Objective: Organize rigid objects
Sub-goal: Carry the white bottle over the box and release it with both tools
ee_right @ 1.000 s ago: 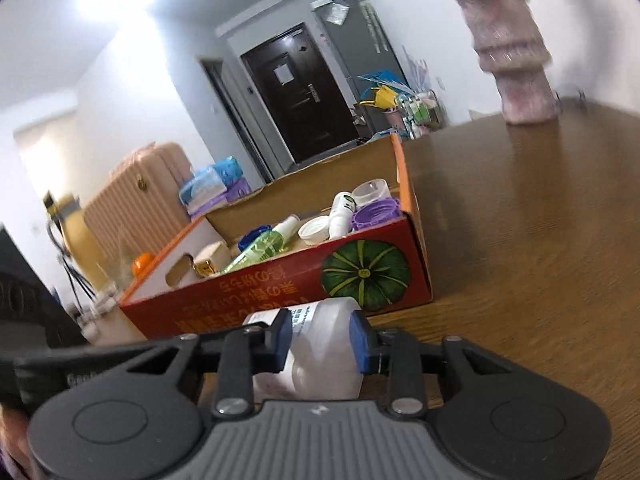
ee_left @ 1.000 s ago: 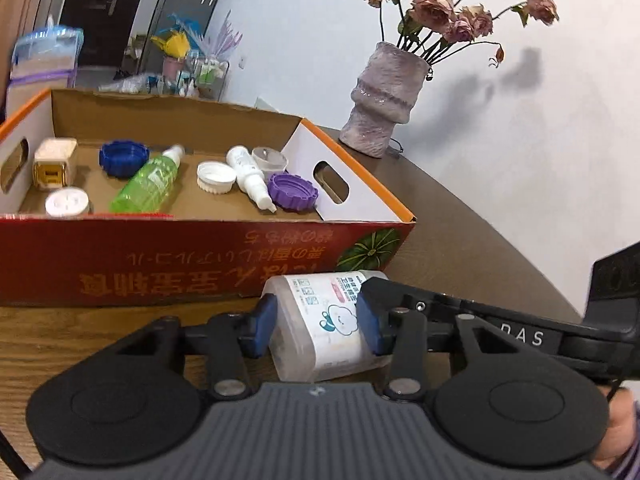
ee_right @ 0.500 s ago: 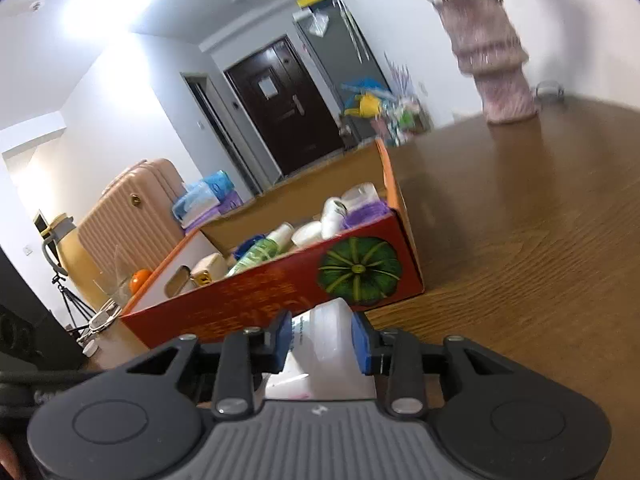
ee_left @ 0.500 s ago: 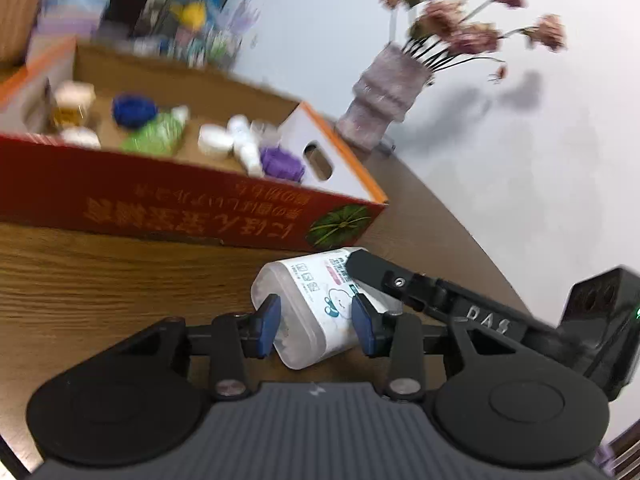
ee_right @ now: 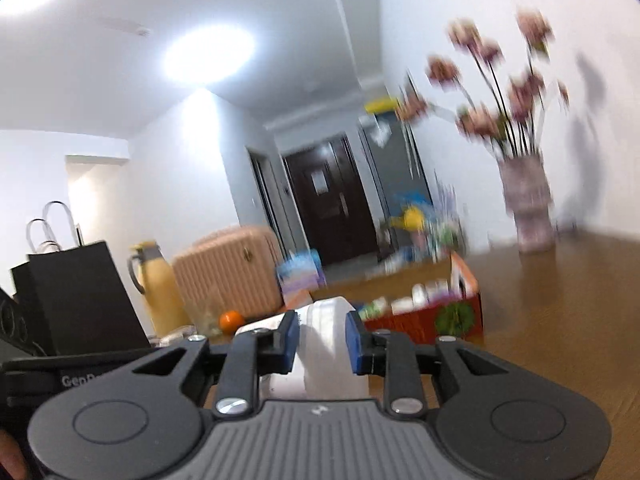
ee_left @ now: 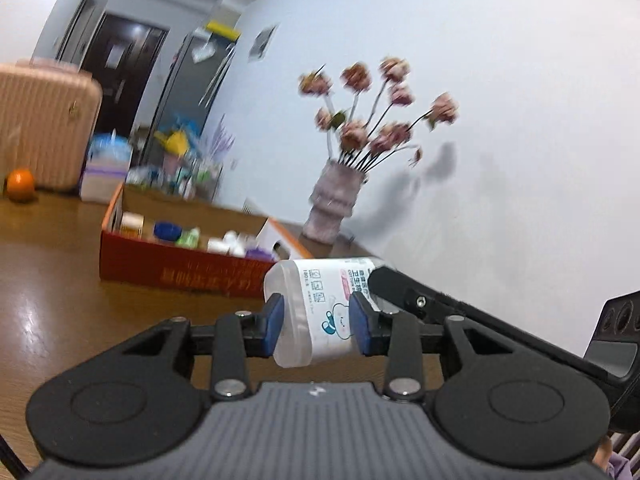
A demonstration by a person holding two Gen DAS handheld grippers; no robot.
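A white plastic container (ee_left: pixel 320 300) with a printed bear label lies on its side in the air above the wooden table (ee_left: pixel 60 300). My left gripper (ee_left: pixel 316 320) pinches its lidded end, the blue pads pressing both sides while the jaws are closing. My right gripper (ee_right: pixel 322 340) grips the other end of the container (ee_right: pixel 326 328), jaws also closing on it; one of its black fingers (ee_left: pixel 420 300) reaches in from the right in the left wrist view. Behind stands the red cardboard box (ee_left: pixel 160 272) (ee_right: pixel 424 320), open-topped, with several caps and small bottles inside.
A pink vase (ee_left: pixel 334 204) (ee_right: pixel 528 208) of dried flowers stands beyond the box near the wall. At the far left are an orange (ee_right: pixel 231 320), a yellow flask (ee_right: pixel 158 284), a black bag (ee_right: pixel 76 296) and a pink suitcase (ee_left: pixel 44 124).
Both grippers have closed on the container, lifted it off the table and drawn back from the box, which now looks smaller and farther. The views have tilted upward.
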